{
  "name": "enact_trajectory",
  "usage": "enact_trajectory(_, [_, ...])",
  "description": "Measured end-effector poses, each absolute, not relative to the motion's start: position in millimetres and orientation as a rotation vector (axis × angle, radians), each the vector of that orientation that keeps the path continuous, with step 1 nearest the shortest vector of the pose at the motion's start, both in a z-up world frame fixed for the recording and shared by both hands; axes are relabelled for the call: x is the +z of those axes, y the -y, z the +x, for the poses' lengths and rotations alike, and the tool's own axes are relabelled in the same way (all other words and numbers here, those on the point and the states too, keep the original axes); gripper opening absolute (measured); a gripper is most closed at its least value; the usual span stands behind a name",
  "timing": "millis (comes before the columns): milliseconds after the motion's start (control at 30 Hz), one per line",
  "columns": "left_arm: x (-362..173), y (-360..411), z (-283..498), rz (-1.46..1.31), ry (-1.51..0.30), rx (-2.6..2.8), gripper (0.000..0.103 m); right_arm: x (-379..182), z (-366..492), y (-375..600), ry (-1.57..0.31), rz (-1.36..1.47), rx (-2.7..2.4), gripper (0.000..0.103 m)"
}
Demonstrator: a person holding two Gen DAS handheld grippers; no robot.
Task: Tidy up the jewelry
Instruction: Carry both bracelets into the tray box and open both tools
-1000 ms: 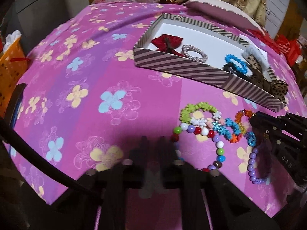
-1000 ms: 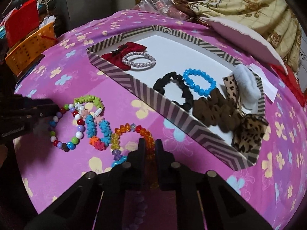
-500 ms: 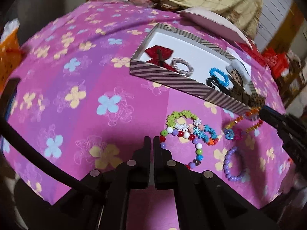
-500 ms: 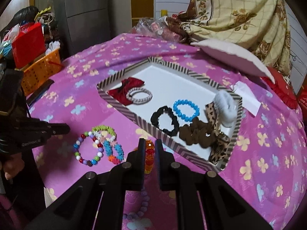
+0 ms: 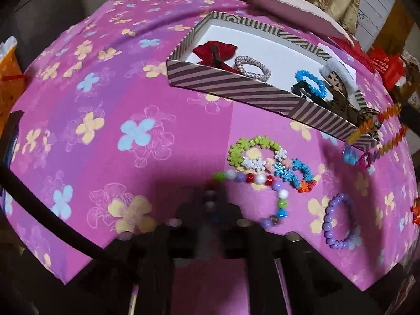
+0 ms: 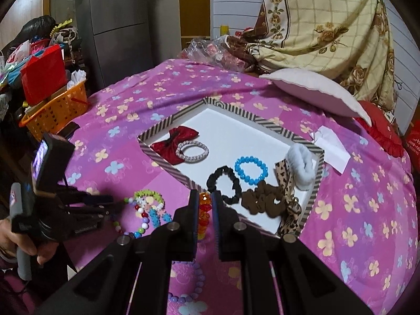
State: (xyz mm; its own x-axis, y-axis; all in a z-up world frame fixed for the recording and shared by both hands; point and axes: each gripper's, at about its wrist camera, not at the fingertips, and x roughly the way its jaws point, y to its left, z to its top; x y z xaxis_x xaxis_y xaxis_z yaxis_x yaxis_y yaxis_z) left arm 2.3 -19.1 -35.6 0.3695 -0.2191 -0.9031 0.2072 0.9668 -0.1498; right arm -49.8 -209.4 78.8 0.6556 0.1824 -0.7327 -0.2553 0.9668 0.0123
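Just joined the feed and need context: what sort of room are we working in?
Most likely a lived-in bedroom: the work surface is a bed under a pink floral sheet, with a pillow and a bundled floral quilt at its far end.

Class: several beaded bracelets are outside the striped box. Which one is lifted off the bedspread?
The orange-and-red translucent bead bracelet, pinched in the right gripper. The purple bead bracelet and the others lie flat.

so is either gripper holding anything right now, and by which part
The right gripper is shut on the orange bead bracelet, pinching one side of its loop while the rest hangs below. The left gripper is blurred; no hold can be told.
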Motion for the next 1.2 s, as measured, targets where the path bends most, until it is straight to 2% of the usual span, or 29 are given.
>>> enact_trajectory(100, [-30.7,14.3,2.6,-0.035,-1.162,-0.302,0.004,85.1,-47.5,208.2,-0.807,-0.096,0.250,0.010])
enact_trajectory(433, [32.7,15.9,11.1,-0.015,-1.046,-0.364,0.004,104.3,-24.5,216.9,-0.784,-0.085,0.229,0.010])
enact_trajectory(767, [74.8,40.7,46.6,0.093,-0.939,-0.344,0.004,103.3,20.5,226.9,-0.808,-0.085,0.194,0.010])
enact_trajectory(1200, [68.3,85.5,132.2,0.171,-0.927,-0.294,0.004,75.3,108.9,240.5,-0.863,-0.029,0.173,0.010])
